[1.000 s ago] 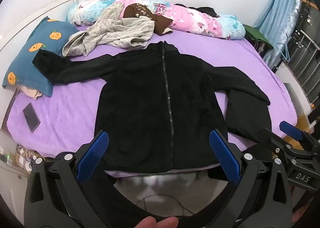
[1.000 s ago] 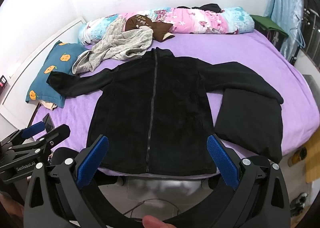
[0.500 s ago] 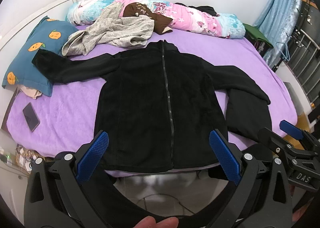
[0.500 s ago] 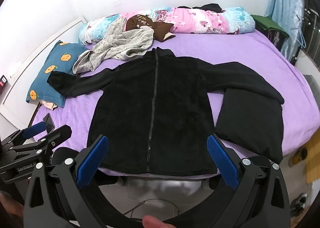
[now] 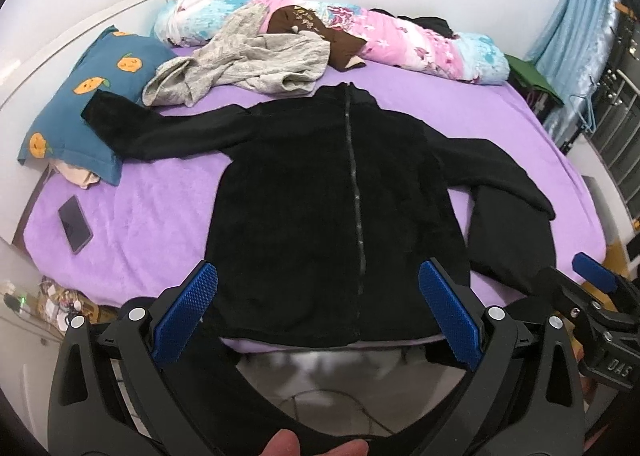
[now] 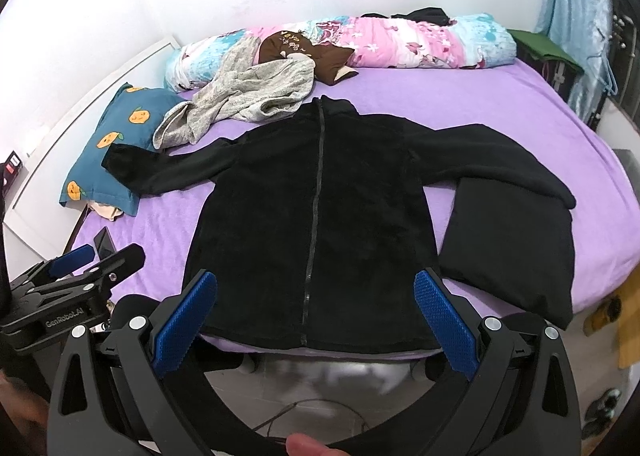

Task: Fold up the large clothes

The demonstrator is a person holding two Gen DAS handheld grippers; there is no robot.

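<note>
A black zip-up fleece jacket point(image 5: 332, 208) lies flat, front up, on the purple bed point(image 5: 132, 224), hem at the near edge, both sleeves spread out; it also shows in the right wrist view point(image 6: 312, 216). Its left sleeve reaches onto the blue pillow point(image 5: 84, 96). My left gripper point(image 5: 318, 308) is open and empty, held off the bed's near edge before the hem. My right gripper point(image 6: 316, 308) is open and empty at the same edge. Each gripper shows in the other's view: the right one point(image 5: 592, 296) and the left one point(image 6: 80, 272).
A folded black garment point(image 6: 516, 244) lies under the jacket's right sleeve. A grey garment point(image 5: 248, 60), a brown garment point(image 5: 320, 32) and a floral rolled quilt point(image 5: 420, 44) lie at the far side. A phone point(image 5: 75, 223) lies at the bed's left. Floor with cables is below.
Both grippers have drifted slightly; the view shifts a little. The jacket has not moved and both grippers stay open.
</note>
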